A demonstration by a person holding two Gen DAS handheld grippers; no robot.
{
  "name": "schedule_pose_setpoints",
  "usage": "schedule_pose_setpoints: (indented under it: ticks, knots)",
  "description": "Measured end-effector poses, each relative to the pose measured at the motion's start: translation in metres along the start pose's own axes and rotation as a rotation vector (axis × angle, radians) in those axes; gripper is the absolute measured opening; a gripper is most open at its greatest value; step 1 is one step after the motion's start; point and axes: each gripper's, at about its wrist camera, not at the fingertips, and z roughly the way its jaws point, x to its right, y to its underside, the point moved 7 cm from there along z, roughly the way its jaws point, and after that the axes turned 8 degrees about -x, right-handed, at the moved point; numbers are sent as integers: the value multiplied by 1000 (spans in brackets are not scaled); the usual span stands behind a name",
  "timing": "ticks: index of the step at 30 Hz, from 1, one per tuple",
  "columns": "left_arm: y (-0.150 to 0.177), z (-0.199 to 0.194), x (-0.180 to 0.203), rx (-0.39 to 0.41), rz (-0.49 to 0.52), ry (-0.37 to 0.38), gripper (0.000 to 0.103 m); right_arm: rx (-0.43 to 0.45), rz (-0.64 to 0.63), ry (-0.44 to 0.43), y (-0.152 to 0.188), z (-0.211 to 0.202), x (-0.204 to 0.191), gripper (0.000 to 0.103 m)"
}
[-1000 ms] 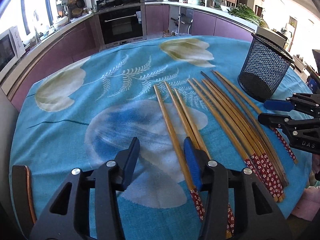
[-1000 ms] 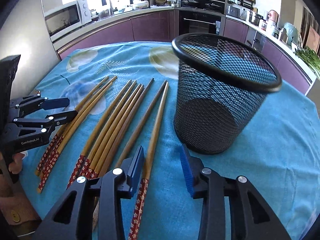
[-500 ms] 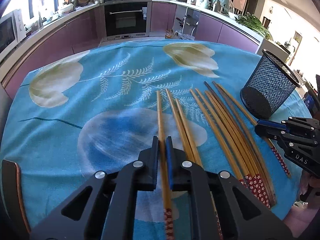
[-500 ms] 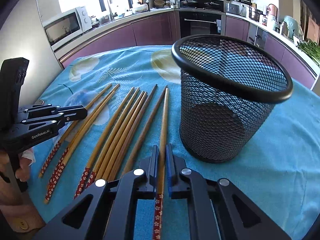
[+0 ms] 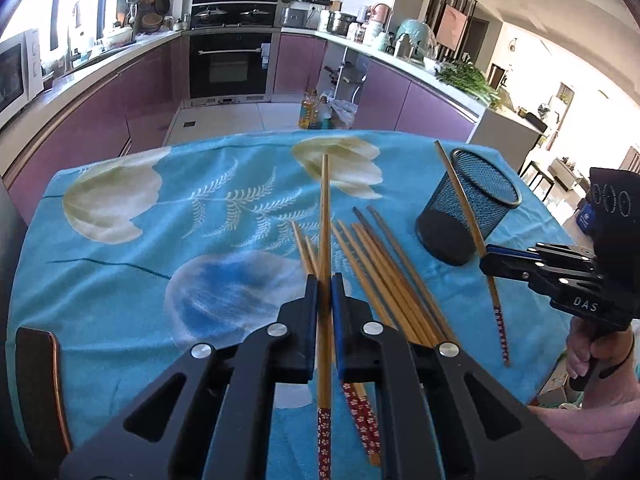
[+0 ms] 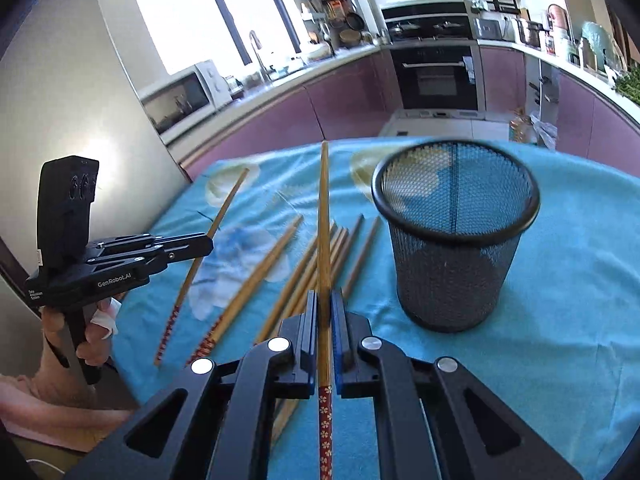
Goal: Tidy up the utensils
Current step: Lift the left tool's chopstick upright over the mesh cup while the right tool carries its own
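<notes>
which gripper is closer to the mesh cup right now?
Right. The right gripper holds a chopstick just beside the mesh cup; the left gripper holds its chopstick farther off, across the loose chopsticks.

Bright daylight pours from the windows (image 6: 224,20) (blown out to white), glare washes the wall, the mesh cup (image 6: 454,236) looks slightly motion-blurred, and fisheye edges curve into dark corners.

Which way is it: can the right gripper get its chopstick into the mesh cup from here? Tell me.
Probably yes. The right gripper is shut on a lifted chopstick, and the mesh cup stands upright beside it, mouth open, nothing between them.
</notes>
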Motion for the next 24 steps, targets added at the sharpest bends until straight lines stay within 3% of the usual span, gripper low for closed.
schedule_pose_setpoints:
  ticks: [11, 24]
  knots:
    - [-35, -75, 33, 182, 26, 168, 7, 184, -25, -36, -30, -55, 0, 6]
    - [-120, -99, 104, 326, 90, 315, 7, 361, -58, 33, -85, -107, 22, 6]
